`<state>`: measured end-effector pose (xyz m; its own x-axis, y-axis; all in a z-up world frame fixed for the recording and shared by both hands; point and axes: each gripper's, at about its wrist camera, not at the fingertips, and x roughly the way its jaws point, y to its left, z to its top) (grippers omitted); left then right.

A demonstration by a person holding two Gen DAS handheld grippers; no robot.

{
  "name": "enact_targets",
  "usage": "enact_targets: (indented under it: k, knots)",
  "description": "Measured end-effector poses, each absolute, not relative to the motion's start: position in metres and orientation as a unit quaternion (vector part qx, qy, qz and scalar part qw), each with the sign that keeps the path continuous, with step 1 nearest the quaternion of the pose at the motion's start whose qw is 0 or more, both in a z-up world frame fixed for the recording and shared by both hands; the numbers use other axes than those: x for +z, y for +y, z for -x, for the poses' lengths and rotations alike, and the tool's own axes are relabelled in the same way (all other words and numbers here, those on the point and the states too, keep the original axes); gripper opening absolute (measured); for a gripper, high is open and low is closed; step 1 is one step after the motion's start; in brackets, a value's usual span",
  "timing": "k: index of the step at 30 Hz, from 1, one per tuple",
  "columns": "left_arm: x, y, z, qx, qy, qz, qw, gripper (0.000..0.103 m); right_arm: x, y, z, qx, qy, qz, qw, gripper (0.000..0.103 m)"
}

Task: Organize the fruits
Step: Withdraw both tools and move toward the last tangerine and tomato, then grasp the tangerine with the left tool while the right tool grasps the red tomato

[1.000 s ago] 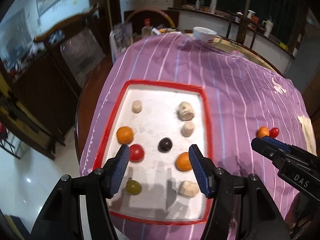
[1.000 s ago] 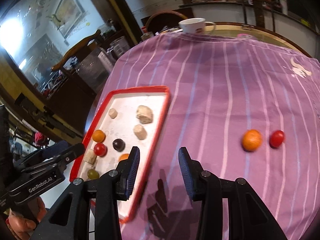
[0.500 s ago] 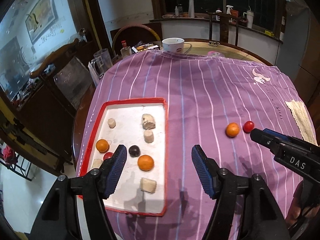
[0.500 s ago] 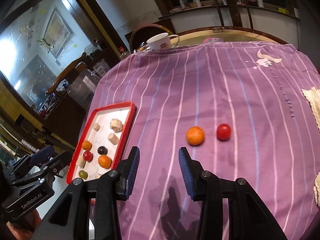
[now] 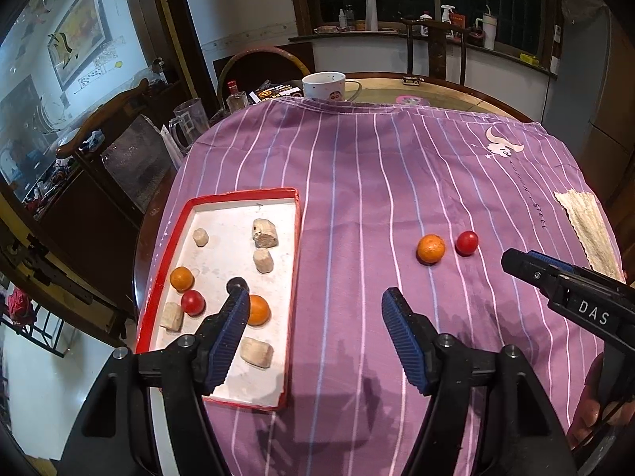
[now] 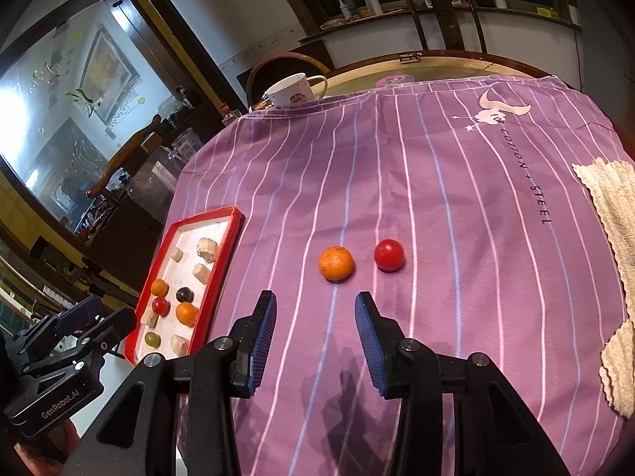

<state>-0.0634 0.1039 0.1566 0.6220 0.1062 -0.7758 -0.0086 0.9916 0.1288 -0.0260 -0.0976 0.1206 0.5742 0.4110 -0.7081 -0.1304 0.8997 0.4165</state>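
An orange fruit (image 6: 335,263) and a red tomato (image 6: 389,254) lie side by side on the purple striped cloth (image 6: 436,182). My right gripper (image 6: 315,296) hovers just short of the orange, open, nothing between its blue pads. My left gripper (image 5: 314,293) is open and empty over the cloth beside the red-rimmed tray (image 5: 293,277). The tray holds two oranges (image 5: 181,278), a red fruit (image 5: 193,302), a dark fruit (image 5: 234,283) half hidden by my left finger, a green fruit (image 6: 152,339) and several beige chunks (image 5: 265,238). In the left wrist view the orange (image 5: 431,248) and tomato (image 5: 466,242) sit up and to the right.
A white mug (image 5: 323,85) stands at the table's far edge, with a glass mug (image 5: 188,121) and a small bottle (image 5: 237,97) at the far left. A beige knitted cloth (image 6: 611,206) lies along the right edge. A wooden chair (image 5: 103,119) stands left of the table.
Both grippers have swung right, from over the tray towards the loose orange and tomato. The left jaws stand a little wider. No fruit has moved.
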Motion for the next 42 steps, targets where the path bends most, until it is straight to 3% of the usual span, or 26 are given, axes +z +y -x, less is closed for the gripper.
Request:
enact_targets:
  k: [12, 38, 42]
  knots:
    - [0.145, 0.096, 0.055, 0.026, 0.449, -0.036, 0.893, 0.071, 0.107, -0.112, 0.023, 0.149, 0.45, -0.155, 0.867, 0.046]
    - [0.044, 0.071, -0.03, -0.048, 0.523, 0.012, 0.851, 0.071, 0.037, -0.087, -0.079, 0.162, 0.483, -0.013, 0.86, 0.045]
    - [0.038, 0.065, -0.04, -0.062, 0.527, 0.009, 0.848, 0.071, 0.026, -0.086, -0.083, 0.162, 0.491, -0.013, 0.856, 0.036]
